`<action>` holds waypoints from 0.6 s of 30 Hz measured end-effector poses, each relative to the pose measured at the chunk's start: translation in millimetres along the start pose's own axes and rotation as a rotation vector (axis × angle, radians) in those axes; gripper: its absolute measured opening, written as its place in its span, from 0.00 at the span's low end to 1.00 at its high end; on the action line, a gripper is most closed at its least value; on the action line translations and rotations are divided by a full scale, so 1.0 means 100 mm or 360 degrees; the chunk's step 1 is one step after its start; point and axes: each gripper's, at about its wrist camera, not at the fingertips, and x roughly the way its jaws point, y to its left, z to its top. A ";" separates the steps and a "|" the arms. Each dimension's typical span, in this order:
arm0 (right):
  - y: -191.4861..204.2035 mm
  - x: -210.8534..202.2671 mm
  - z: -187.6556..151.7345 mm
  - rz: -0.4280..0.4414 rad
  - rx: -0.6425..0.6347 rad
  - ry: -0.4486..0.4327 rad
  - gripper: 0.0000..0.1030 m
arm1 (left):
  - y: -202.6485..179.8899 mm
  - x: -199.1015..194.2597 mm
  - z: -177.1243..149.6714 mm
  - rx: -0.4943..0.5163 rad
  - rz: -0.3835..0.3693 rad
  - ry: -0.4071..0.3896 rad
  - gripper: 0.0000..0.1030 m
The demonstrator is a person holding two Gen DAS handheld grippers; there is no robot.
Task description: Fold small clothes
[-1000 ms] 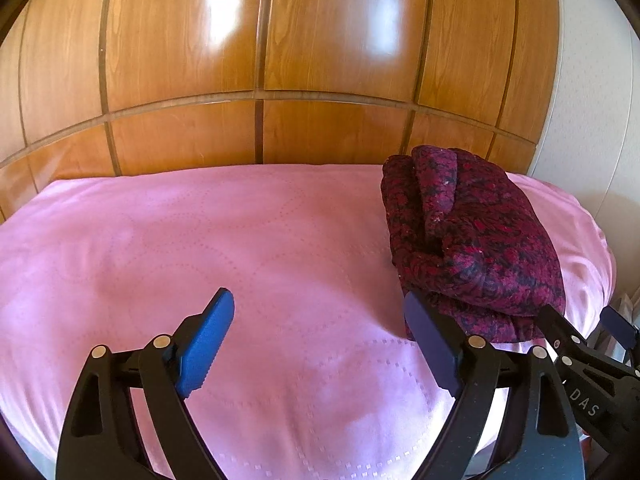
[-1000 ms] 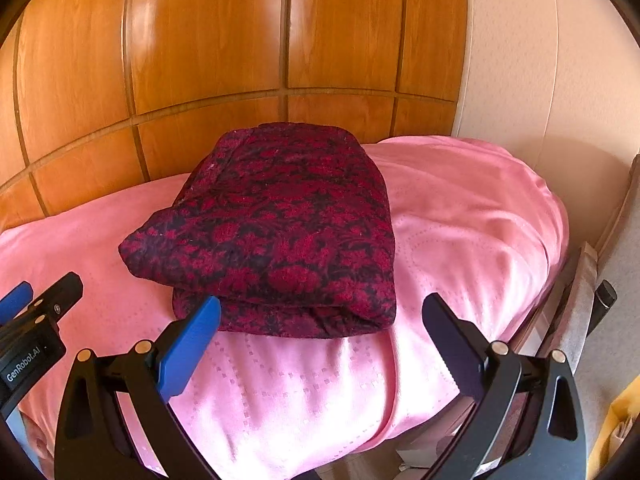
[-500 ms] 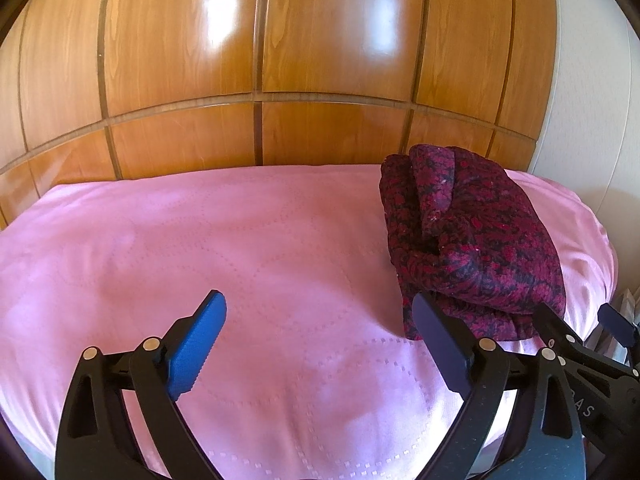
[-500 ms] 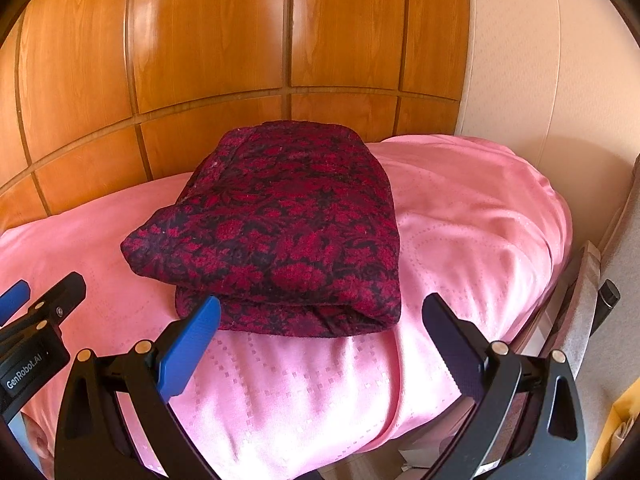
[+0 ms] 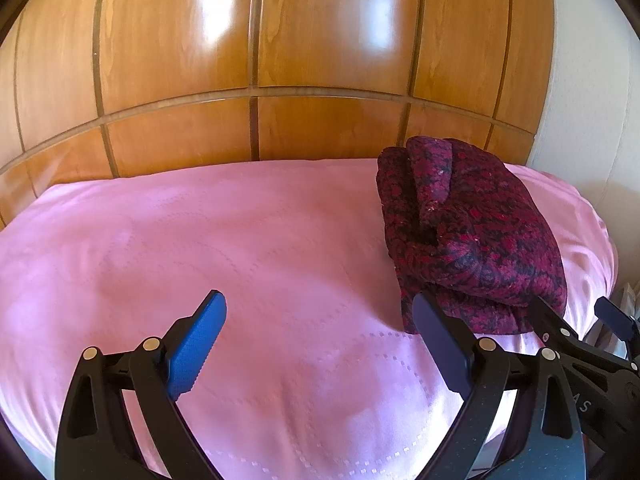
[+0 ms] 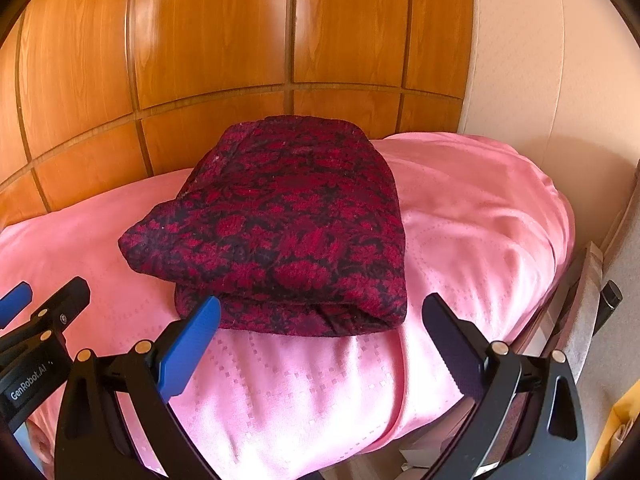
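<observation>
- A bedroom in a home: a bed (image 5: 280, 240) under a pink quilted bedspread (image 6: 460, 220).
- Glossy wooden wardrobe panels (image 5: 320, 40) rise just behind it.
- A folded garment (image 6: 288, 232) lies on the bed.

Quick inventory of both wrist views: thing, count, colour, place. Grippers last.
folded garment: 1, dark red and black pattern, lying on the bed cover near the wood panels
bed cover: 1, pink, spread over the bed
wood panels: several, glossy brown, behind the bed
wall: 1, cream, right of the panels
left hand-held gripper: 1, black with blue pads, open and empty, above the cover
right hand-held gripper: 1, black with blue pads, open and empty, just short of the garment
</observation>
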 end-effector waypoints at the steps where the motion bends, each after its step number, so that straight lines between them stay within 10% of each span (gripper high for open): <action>1: 0.00 0.00 0.00 0.0001 -0.0002 0.0002 0.98 | 0.00 0.00 0.00 -0.0001 -0.0004 0.0002 0.92; 18: 0.00 0.01 -0.01 0.0010 0.0006 -0.0003 0.98 | -0.03 -0.05 0.00 0.0003 -0.0014 0.0004 0.94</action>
